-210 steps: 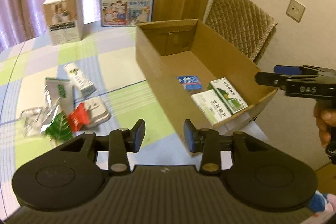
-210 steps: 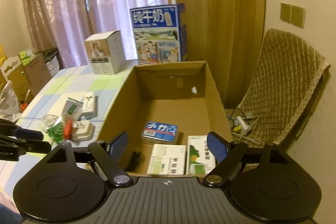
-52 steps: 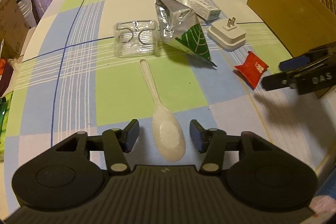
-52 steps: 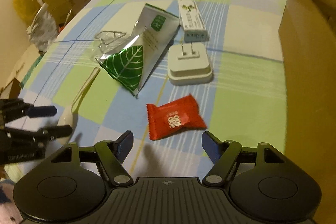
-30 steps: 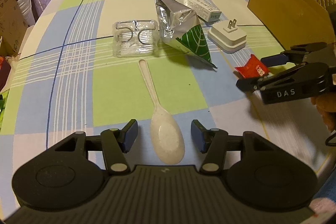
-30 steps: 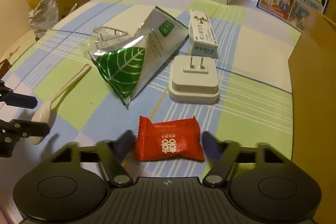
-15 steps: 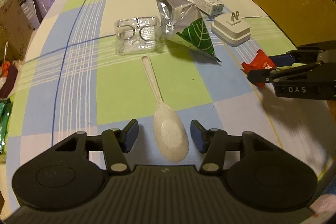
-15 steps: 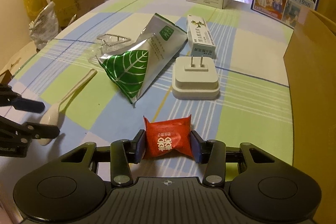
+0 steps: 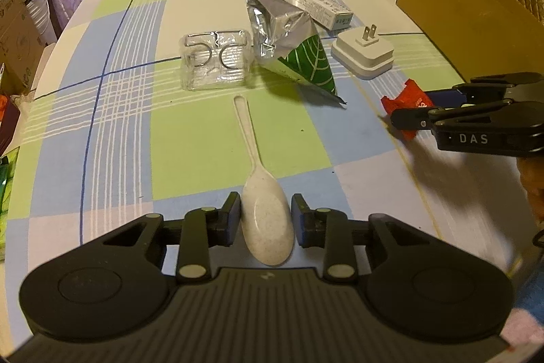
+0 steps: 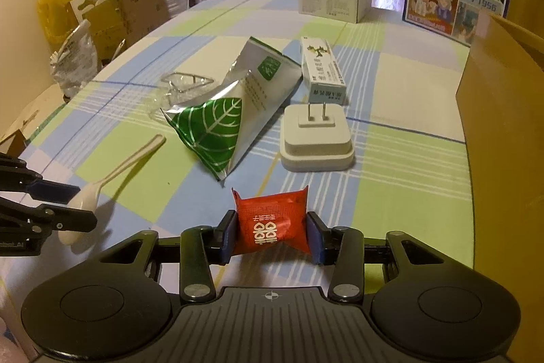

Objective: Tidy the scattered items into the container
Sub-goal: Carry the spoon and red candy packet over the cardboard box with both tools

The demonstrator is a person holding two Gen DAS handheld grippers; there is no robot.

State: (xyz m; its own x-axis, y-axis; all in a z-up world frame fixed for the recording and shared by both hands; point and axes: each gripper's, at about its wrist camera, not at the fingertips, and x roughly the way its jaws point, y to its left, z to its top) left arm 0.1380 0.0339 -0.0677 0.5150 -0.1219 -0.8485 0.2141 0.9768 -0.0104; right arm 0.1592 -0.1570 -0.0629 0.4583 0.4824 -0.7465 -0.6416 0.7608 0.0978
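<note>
The left hand-held gripper has its pads against both sides of the bowl of a speckled off-white plastic spoon, whose handle points away across the checked green, blue and white worktop; from the right wrist view the bowl seems to be just off the cloth, though that is hard to judge. The right hand-held gripper is clamped on a red foil candy packet with white characters, held clear of the cloth. The brown cardboard box that serves as the container stands at the right edge of the worktop, near the right gripper.

To do this step well, I would lift both straight up before swinging right, so the spoon's long handle clears the crumpled silver and green leaf-print foil pouch and the white square plug adapter with prongs up. The bowl is smooth and curved, so the grip may slip; keeping it level and moving slowly should help. The packet is soft and should hold easily.

The box interior is hidden in both views, so what lies inside cannot be told. The clear plastic blister tray is hard to read, and the long white carton has print too small to make out.
</note>
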